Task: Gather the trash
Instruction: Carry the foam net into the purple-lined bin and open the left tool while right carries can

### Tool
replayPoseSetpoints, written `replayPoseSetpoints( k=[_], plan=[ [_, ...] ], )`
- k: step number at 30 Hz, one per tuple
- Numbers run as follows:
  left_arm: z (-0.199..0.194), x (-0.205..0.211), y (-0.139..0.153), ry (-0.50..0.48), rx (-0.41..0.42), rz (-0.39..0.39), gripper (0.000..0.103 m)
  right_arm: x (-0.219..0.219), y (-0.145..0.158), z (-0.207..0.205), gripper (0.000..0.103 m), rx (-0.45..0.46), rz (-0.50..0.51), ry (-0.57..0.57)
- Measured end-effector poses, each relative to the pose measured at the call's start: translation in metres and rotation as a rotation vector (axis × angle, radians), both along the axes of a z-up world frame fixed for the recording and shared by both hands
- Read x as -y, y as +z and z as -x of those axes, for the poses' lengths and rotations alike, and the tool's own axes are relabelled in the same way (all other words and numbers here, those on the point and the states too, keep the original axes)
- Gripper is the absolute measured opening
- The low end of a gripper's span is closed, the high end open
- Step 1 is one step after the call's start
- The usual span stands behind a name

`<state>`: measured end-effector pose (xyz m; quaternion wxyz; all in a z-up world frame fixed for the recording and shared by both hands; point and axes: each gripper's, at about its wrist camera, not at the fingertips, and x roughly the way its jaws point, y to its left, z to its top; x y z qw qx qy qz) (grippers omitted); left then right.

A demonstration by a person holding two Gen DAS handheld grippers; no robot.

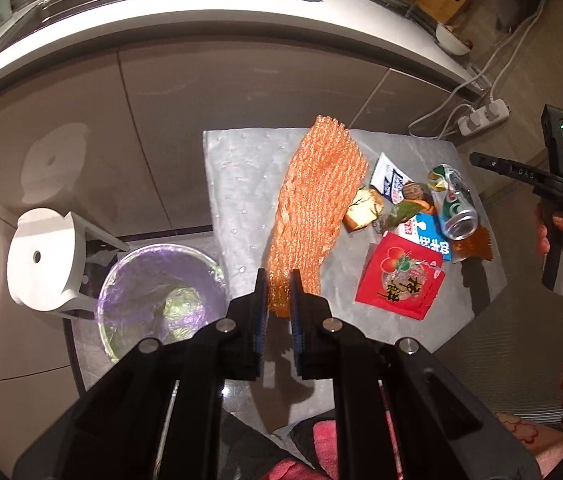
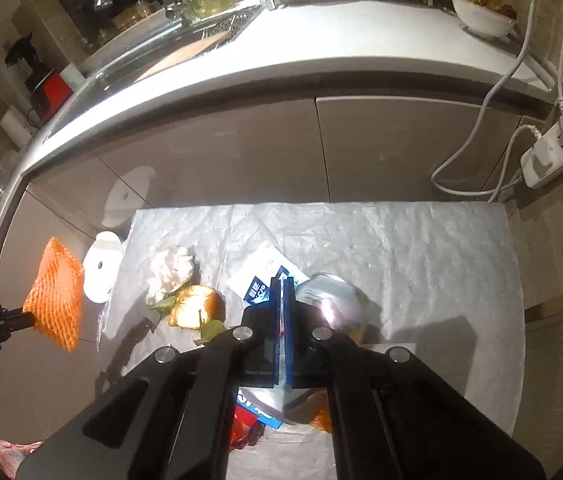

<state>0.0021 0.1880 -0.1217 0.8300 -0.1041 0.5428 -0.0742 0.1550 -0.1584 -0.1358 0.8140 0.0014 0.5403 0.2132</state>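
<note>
Pinched a long orange foam mesh sleeve [image 1: 317, 208] in the left gripper [image 1: 277, 300], jaws narrow on its lower end. From the right wrist view, found the sleeve hanging in the air past the mat's left edge, touching nothing else.

Found the right gripper [image 2: 281, 300] with jaws almost together, low over a blue-and-white printed packet [image 1: 427, 236] and just beside a dented silver-and-green drink can [image 1: 455, 204]. Could not tell whether anything sat between the pads.

Noted a pale grey dimpled floor mat [image 1: 237, 184] butting against glossy beige cabinet fronts [image 1: 161, 120] at its far edge, under a white curved countertop edge [image 1: 201, 28]. Saw bare mat across the left half in the left wrist view, and bare floor on either side. Saw a white power strip [image 1: 483, 116] with cables near the far right corner.

Counted the remaining rubbish clustered on the mat: a red square sachet [image 1: 399, 280], a white sachet [image 1: 387, 176], a torn piece of bread [image 1: 363, 210], leaves, and a crumpled white tissue [image 2: 171, 268].

Placed a round bin with a purplish clear liner [image 1: 133, 280] just off the mat's left edge, beside a white round lid [image 1: 41, 258]. Made out only a greenish scrap [image 1: 179, 304] at the bin's bottom.
</note>
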Motion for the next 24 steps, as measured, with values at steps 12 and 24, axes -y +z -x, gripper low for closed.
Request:
replayPoseSetpoints(
  k=[12,24],
  plan=[
    [0.003,-0.012,0.002,-0.046,0.018,0.002,0.01,0.03,-0.066,-0.032,0.073,-0.217,0.134,-0.237],
    [0.0,-0.004,0.008,-0.047,0.029,0.007,0.01,0.022,-0.088,-0.04,0.074,-0.294,0.148,-0.188]
  ],
)
